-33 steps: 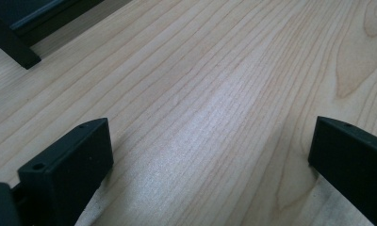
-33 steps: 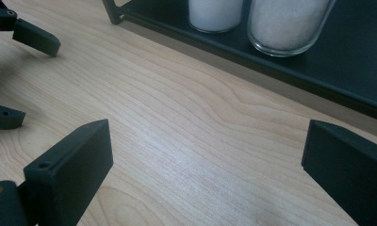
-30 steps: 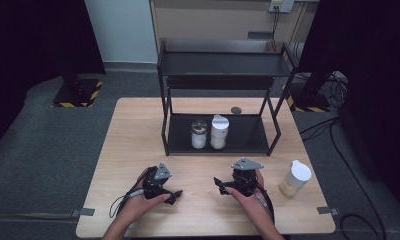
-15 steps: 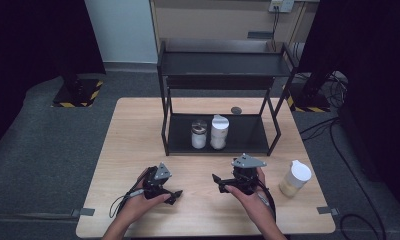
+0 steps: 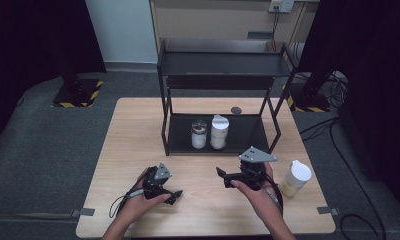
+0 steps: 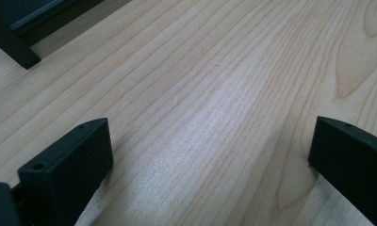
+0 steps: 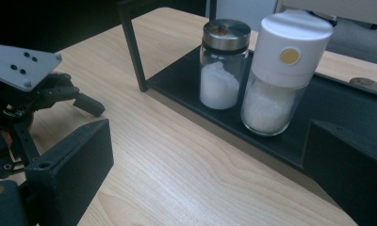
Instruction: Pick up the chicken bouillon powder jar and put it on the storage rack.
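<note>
Basically, both tongs were empty and spread wide. Left tongs (image 5: 174, 194) sat low over bare table (image 5: 138, 130), jaws well apart with nothing but wood grain between them. Right tongs (image 5: 222, 174) were held off the table, jaws also wide apart.

Nearest things: two jars standing upright on the bottom shelf of the black rack (image 5: 248, 132). Metal-lidded shaker (image 7: 223, 63) with white powder, and touching or just beside it the taller white-capped grinder (image 7: 284, 70) with coarse white grains. Right gripper view looked straight at both, framed between its jaws, so they lay ahead of the right tongs; long axes vertical.

Third jar with white lid (image 5: 296, 178) stood on the table just beside the right hand, outboard.

Judgement: right hand nearer the rack jars; left well apart from them.
</note>
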`<state>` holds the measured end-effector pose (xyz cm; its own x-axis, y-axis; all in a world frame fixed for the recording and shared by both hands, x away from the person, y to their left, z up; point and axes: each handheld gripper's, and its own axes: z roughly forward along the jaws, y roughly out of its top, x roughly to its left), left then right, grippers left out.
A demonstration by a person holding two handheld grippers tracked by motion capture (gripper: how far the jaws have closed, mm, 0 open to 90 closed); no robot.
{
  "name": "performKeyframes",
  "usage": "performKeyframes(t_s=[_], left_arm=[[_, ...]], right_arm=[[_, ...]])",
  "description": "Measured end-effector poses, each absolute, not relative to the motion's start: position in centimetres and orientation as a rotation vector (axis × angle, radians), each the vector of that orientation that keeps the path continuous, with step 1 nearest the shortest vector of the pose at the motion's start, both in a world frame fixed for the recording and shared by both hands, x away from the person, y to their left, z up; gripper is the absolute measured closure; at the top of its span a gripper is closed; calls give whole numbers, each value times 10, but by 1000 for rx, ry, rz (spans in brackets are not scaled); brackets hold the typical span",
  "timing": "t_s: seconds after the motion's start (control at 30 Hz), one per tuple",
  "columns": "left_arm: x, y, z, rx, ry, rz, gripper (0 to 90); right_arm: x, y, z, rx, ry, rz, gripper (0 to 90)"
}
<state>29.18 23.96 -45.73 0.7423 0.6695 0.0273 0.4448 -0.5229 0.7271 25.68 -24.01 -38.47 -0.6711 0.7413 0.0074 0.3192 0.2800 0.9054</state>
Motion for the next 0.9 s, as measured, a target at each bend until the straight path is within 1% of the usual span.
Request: performKeyframes(t_s=[0.4, 0.9], left_arm=[[292, 240, -457, 2208, 834, 396, 0], [292, 240, -457, 2208, 834, 396, 0]], right_arm=[[249, -250, -362, 911, 2113, 1375, 34], [244, -270, -343, 903, 2052, 1392, 34]])
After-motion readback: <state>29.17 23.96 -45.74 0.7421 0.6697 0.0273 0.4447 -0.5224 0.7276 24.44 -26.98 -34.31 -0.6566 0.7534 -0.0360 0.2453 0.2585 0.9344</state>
